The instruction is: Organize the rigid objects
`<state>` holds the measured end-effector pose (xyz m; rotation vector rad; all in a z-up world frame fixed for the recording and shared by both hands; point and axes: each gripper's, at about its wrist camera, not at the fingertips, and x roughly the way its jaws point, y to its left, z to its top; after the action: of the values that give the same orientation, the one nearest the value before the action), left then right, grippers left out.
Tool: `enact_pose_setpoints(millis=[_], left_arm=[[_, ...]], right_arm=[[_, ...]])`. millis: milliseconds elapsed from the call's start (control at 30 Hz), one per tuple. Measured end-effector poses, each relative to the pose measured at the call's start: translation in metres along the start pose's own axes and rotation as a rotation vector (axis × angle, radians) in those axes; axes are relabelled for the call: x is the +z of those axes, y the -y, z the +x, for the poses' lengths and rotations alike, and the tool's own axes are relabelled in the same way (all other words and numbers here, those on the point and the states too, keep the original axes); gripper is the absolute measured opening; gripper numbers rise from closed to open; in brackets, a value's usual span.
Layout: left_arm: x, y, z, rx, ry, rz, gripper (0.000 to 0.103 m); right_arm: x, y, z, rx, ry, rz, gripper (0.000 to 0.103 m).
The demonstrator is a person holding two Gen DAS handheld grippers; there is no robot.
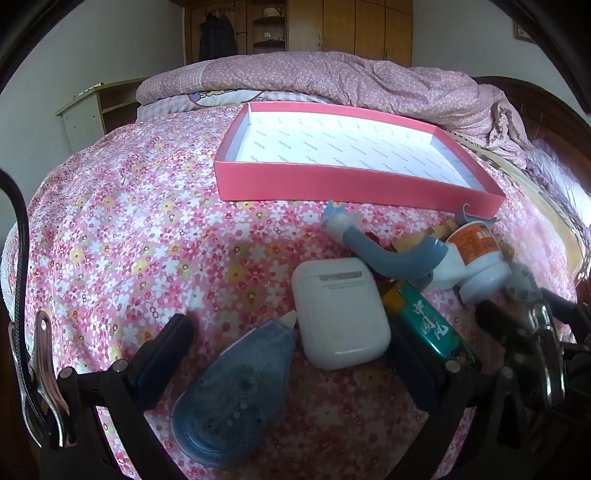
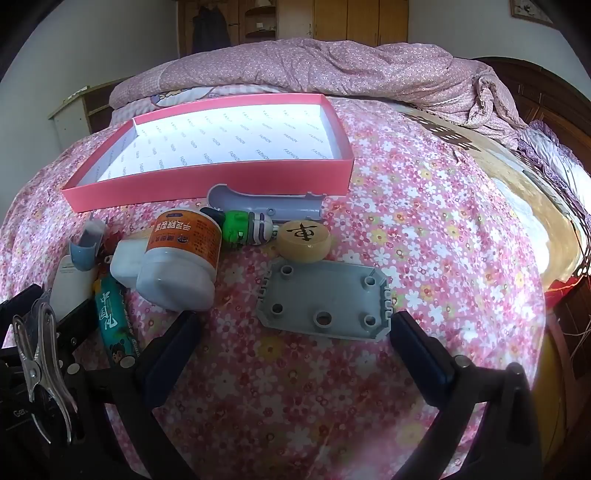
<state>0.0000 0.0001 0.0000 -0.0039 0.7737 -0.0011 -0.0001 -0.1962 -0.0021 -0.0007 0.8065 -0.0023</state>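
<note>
A pink box lid with a white printed inside lies open on the flowered bedspread; it also shows in the right wrist view. My left gripper is open, its fingers either side of a white earbud case and a blue correction-tape dispenser. A green tube and a white bottle with an orange label lie to the right. My right gripper is open, just short of a grey plastic plate. A wooden chess piece and a green toy figure lie beyond.
A blue-grey curved toy part lies behind the case. A grey channel piece rests against the lid. A rumpled pink quilt is piled at the back, with wardrobes behind. The bed edge drops off at right.
</note>
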Motion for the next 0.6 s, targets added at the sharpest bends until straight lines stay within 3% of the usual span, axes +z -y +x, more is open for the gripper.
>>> enact_pose_setpoints(millis=[600], left_arm=[[0.0001, 0.0001, 0.0000, 0.001, 0.000, -0.001, 0.103]], right_arm=[[-0.0001, -0.0004, 0.0003, -0.005, -0.001, -0.002, 0.103]])
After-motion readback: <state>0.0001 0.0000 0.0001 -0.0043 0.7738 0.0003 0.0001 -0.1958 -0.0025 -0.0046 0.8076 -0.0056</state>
